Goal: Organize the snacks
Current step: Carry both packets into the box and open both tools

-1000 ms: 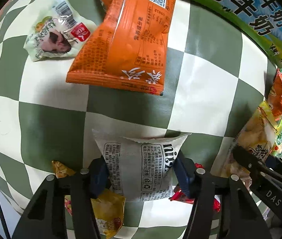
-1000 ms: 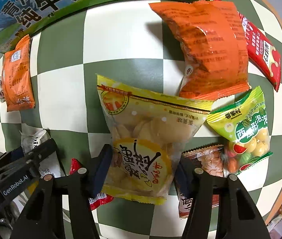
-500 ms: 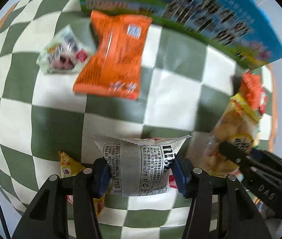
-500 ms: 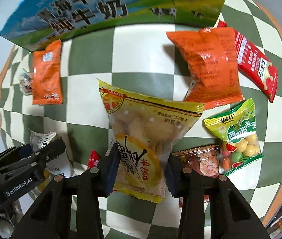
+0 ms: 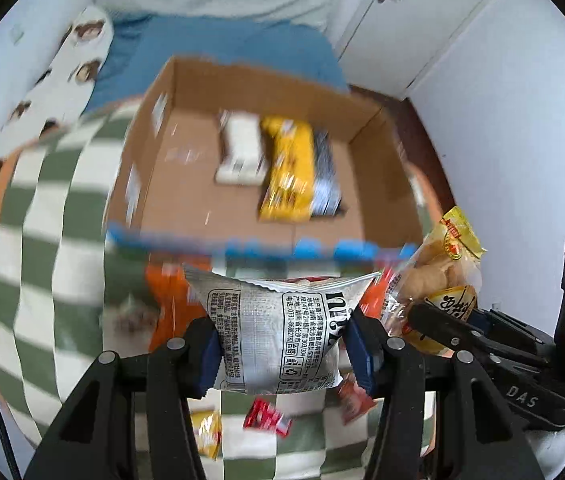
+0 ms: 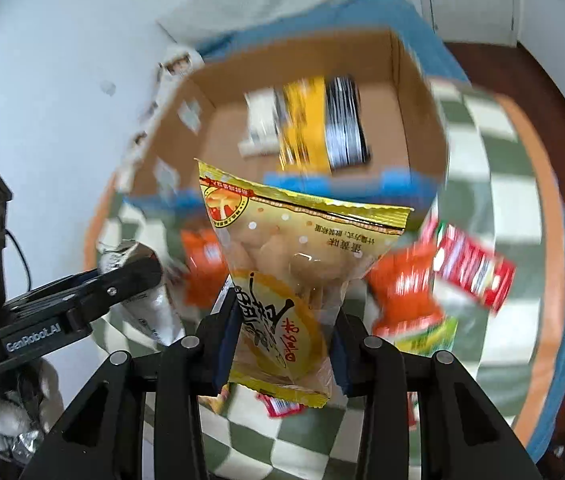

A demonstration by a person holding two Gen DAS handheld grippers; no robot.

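My left gripper (image 5: 282, 354) is shut on a silver snack packet (image 5: 278, 328) with black print, held in the air above the checkered table. My right gripper (image 6: 282, 350) is shut on a yellow bag of puffed chips (image 6: 286, 264), also lifted. Beyond both stands an open cardboard box (image 5: 186, 184) (image 6: 422, 128) with a white packet (image 5: 242, 152), a yellow packet (image 5: 290, 172) and a black-and-white packet (image 6: 344, 120) inside. In the left wrist view the right gripper (image 5: 434, 320) with its chips bag (image 5: 442, 276) shows at the right edge. The left gripper's finger (image 6: 122, 276) shows at the left of the right wrist view.
On the green-and-white checkered cloth (image 5: 42, 240) lie orange bags (image 6: 202, 268) (image 6: 402, 292), a red packet (image 6: 474, 268), a green packet (image 6: 430, 332) and small red and yellow packets (image 5: 266, 420) (image 5: 206, 432). Behind the box are a blue bed (image 5: 222, 44) and white walls.
Both grippers rose from the table with their packets and tilted up, so the box's open inside now shows. The right jaws closed tighter on the chips bag.
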